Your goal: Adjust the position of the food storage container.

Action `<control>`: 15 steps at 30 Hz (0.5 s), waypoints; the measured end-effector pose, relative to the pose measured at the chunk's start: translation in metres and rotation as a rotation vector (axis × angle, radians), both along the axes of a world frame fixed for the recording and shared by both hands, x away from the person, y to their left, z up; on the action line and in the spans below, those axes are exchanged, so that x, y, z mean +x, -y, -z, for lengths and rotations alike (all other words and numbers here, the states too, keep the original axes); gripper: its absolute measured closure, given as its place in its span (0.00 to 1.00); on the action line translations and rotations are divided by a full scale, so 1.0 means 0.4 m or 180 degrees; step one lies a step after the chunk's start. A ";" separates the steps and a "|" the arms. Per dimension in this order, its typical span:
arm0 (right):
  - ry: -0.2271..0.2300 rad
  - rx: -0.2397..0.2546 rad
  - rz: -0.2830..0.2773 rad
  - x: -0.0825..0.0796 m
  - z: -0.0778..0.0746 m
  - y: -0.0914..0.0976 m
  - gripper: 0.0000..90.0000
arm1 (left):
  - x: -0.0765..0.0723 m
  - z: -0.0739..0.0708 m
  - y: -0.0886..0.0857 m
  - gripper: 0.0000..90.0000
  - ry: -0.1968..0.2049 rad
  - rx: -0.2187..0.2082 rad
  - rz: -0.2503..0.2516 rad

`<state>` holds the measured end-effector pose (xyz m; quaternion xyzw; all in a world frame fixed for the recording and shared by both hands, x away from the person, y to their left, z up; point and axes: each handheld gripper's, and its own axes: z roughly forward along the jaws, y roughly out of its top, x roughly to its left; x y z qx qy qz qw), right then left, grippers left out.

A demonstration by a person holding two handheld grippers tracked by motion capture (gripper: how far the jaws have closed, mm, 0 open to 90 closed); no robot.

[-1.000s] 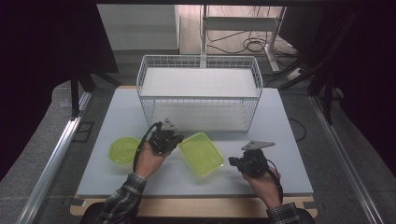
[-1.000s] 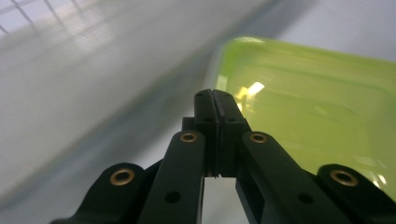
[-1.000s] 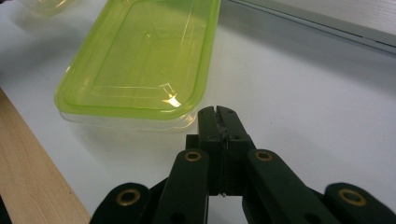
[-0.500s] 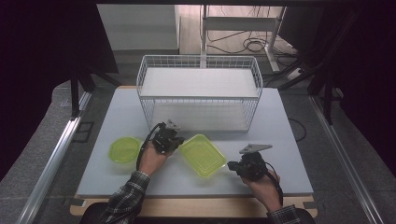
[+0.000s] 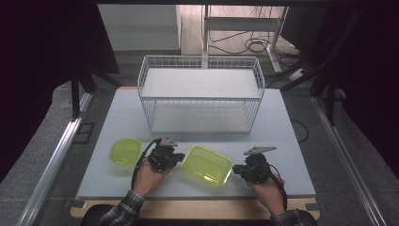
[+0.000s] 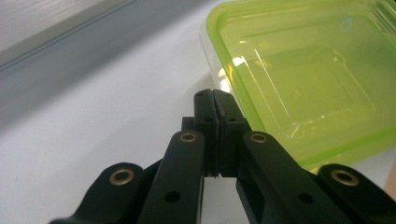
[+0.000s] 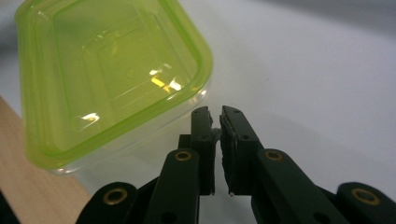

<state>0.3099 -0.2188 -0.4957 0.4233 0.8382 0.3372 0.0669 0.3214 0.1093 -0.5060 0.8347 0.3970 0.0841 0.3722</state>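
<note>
We see a rectangular box of clear plastic with a translucent lime-green lid, corners rounded, lid on and facing up. Its long axis runs slantwise across the white tabletop, from near-right toward far-left. It lies near the front edge, between our grippers. Our left gripper has its jaws pressed together at the box's corner; our right gripper shows a narrow slit, jaws just opening, nothing between.
</note>
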 end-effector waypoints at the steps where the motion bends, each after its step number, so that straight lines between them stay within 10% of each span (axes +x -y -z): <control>1: -0.0012 -0.0015 -0.0007 -0.002 0.000 -0.002 0.92 | -0.013 -0.001 -0.002 1.00 0.0006 0.0019 0.0026; 15: -0.0025 -0.0183 -0.0030 0.111 0.013 -0.063 0.92 | -0.092 0.009 -0.025 0.99 -0.0071 -0.0055 0.0084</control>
